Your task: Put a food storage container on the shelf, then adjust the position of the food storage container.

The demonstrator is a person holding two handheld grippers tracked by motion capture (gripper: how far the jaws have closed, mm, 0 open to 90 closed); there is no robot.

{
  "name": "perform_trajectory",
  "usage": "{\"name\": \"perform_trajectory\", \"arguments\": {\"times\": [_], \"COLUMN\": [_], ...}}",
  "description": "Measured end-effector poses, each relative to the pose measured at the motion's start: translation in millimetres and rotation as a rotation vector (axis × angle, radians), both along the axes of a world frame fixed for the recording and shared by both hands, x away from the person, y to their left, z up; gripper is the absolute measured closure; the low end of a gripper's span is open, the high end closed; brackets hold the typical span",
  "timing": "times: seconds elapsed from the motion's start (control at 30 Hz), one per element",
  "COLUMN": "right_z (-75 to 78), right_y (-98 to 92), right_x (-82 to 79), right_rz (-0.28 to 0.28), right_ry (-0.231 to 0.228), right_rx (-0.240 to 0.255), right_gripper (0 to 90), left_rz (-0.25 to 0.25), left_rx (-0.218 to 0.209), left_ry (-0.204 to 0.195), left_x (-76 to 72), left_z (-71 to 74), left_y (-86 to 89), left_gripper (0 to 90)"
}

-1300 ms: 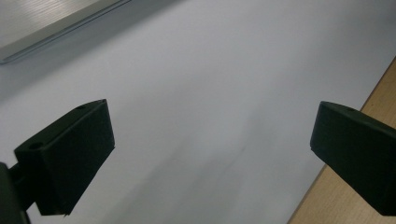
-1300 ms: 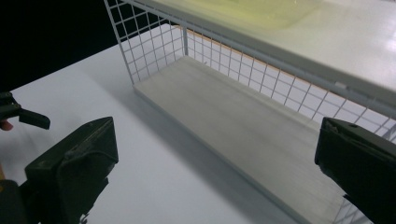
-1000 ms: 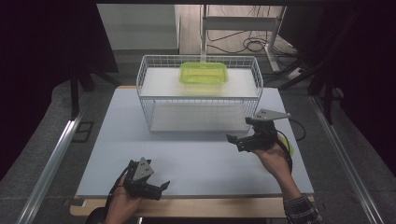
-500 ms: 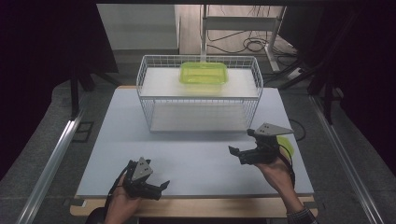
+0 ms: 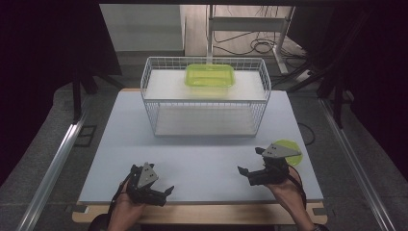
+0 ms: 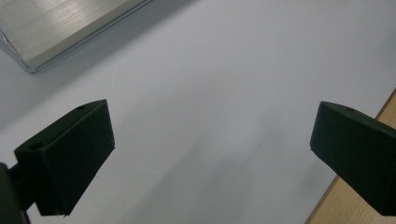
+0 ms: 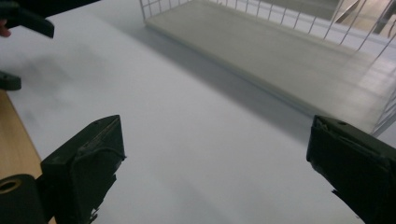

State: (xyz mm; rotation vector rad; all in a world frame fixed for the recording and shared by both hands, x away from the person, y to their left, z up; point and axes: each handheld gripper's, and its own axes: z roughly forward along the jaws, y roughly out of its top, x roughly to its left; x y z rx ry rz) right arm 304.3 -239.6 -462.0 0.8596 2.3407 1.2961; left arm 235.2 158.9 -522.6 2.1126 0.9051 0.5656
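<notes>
You hold both tools low near the front edge of the table (image 5: 202, 159), the left gripper (image 5: 161, 194) and the right gripper (image 5: 246, 173) each with fingers (image 6: 70, 158) spread apart and nothing between them, so I judge you are between steps, with no grasp begun. The round green lid (image 5: 288, 146) lies flat on the table just behind your right gripper, so the next move probably calls for turning that hand back toward it and closing on its rim. Counted: one lid, one green container (image 5: 210, 75) on the top level of one wire basket (image 5: 159, 103), two grippers.
</notes>
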Motion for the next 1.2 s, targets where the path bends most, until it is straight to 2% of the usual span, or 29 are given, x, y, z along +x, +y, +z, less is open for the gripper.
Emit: {"name": "perform_trajectory", "arguments": {"times": [0.17, 0.4, 0.47, 0.53, 0.57, 0.6, 0.7, 0.77, 0.87, 0.9, 0.93, 1.0, 1.1, 1.2], "right_z": [-12.4, -16.6, -16.6, -14.1, -9.0, -9.0, 1.2, 4.9, 7.4, 9.1, 9.1, 10.5, 12.1, 12.3], "right_y": [-1.8, -1.5, -2.5, -6.0, -11.3, -11.3, -25.8, -38.5, -56.9, -68.8, -68.8, -81.3, -94.8, -108.1], "right_x": [-2.3, 0.5, 3.0, 3.7, 4.2, 4.2, 6.4, 9.9, 14.8, 17.9, 17.9, 21.2, 24.6, 28.7], "right_rz": [0.003, -0.052, -0.076, -0.086, -0.099, -0.099, -0.149, -0.165, -0.222, -0.274, -0.274, -0.312, -0.352, -0.386], "right_ry": [0.034, 0.066, 0.084, 0.07, 0.059, 0.059, 0.028, 0.041, 0.043, 0.045, 0.045, 0.044, 0.046, 0.045], "right_rx": [-0.027, -0.019, -0.029, -0.027, -0.018, -0.018, -0.022, -0.012, -0.025, -0.025, -0.025, -0.031, -0.031, -0.042], "right_gripper": [4.5, 5.2, 6.9, 15.3, 24.7, 24.7, 39.0, 47.5, 58.5, 65.6, 65.6, 75.7, 86.1, 88.9], "left_rz": [-0.004, -0.011, -0.013, -0.01, -0.009, -0.008, -0.009, -0.009, -0.01, -0.01, -0.009, -0.008, -0.007, -0.006], "left_rx": [0.001, 0.005, 0.011, 0.006, 0.005, 0.004, 0.012, 0.011, 0.016, 0.015, 0.015, 0.015, 0.015, 0.014], "left_ry": [0.004, 0.018, 0.014, 0.008, 0.008, 0.008, 0.006, 0.009, 0.009, 0.009, 0.008, 0.007, 0.011, 0.014], "left_x": [-0.1, 0.4, 0.2, -0.4, -0.4, -0.3, 0.1, 0.0, 0.3, 0.4, 0.4, 0.4, 0.4, 0.3], "left_z": [-0.4, -1.7, -1.4, -0.8, -0.6, -0.7, -0.9, -1.2, -1.2, -1.2, -1.2, -1.2, -1.6, -1.8], "left_y": [-0.4, -1.3, -1.2, -1.1, -0.9, -0.8, -0.9, -1.5, -1.5, -1.5, -1.5, -1.4, -1.7, -2.1], "left_gripper": [0.0, 0.0, 0.0, 0.0, 0.0, 0.0, 0.0, 0.0, 0.0, 0.0, 0.0, 0.0, 0.0, 0.0]}}
